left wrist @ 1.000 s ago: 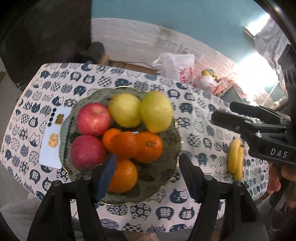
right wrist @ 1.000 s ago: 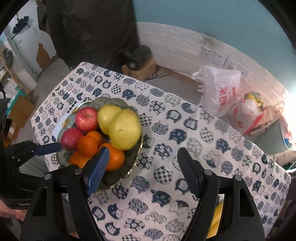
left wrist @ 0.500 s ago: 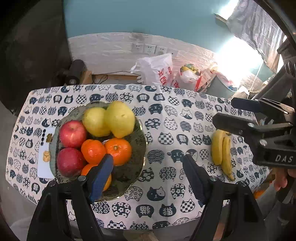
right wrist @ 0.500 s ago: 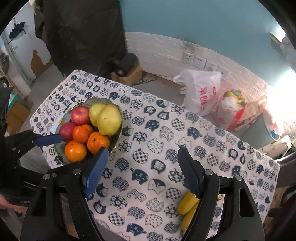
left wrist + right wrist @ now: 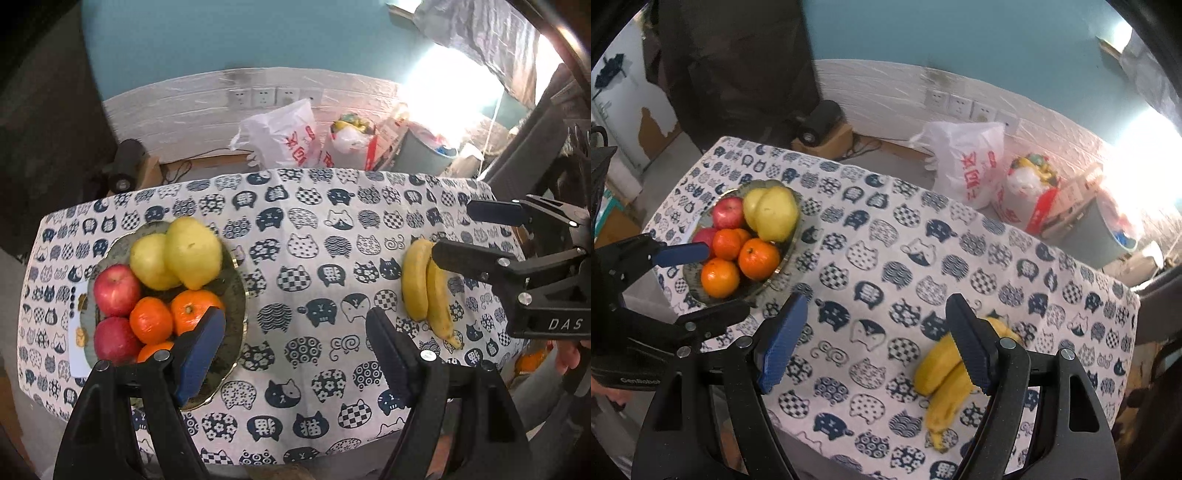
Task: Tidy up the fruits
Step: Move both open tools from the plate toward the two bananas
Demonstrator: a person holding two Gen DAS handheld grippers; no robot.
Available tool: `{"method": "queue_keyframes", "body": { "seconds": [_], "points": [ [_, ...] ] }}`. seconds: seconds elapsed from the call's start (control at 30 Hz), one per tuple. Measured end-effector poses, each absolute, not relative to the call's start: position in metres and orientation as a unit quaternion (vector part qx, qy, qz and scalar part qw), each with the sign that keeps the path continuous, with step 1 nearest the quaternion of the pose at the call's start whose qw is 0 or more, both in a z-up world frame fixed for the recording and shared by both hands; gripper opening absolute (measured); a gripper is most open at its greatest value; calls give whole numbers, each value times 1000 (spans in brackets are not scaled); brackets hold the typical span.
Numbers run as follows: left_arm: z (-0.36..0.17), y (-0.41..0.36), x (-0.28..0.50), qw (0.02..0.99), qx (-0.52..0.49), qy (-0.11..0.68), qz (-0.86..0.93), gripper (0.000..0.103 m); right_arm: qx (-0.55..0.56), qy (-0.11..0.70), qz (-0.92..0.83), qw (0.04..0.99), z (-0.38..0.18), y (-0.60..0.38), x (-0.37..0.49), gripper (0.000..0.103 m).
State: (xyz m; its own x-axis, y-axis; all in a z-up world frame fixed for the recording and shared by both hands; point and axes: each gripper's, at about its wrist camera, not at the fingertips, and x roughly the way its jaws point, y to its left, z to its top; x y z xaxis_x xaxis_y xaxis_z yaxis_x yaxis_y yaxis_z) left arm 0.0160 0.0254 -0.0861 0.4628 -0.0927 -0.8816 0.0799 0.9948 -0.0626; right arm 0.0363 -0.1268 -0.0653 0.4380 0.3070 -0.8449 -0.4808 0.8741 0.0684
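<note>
A dark glass bowl [image 5: 238, 295] at the table's left end holds two yellow pears [image 5: 192, 251], two red apples [image 5: 116, 290] and several oranges [image 5: 151, 319]. Two bananas [image 5: 417, 280] lie on the cat-print cloth at the right end. My left gripper [image 5: 295, 317] is open above the cloth just right of the bowl, with nothing between its fingers. My right gripper [image 5: 878, 301] is open and empty too, above the cloth with its right finger over the bananas [image 5: 942, 369]. The bowl [image 5: 792, 243] sits far left in the right wrist view.
A white card [image 5: 77, 354] lies partly under the bowl. Beyond the table's far edge are white plastic bags [image 5: 284, 136], a black speaker [image 5: 123, 166] and a grey bin [image 5: 424, 155]. A hand [image 5: 569, 354] holds the right gripper.
Both grippers have drawn back and to the right, away from the bowl. The bananas have come further into both views. The left jaws stand wider than a second ago.
</note>
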Motion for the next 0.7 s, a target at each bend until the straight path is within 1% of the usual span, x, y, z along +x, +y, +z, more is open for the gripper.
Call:
{"method": "queue_keyframes", "body": {
  "seconds": [0.27, 0.5, 0.7],
  "points": [
    [-109, -5, 29, 837, 22, 543, -69, 80, -69, 501, 196, 840, -87, -171, 41, 76],
    [-135, -26, 42, 818, 30, 568, -87, 80, -48, 558, 160, 813, -137, -203, 47, 76],
    [-155, -40, 47, 805, 42, 583, -98, 80, -42, 595, 159, 787, -174, -211, 40, 76]
  ]
}}
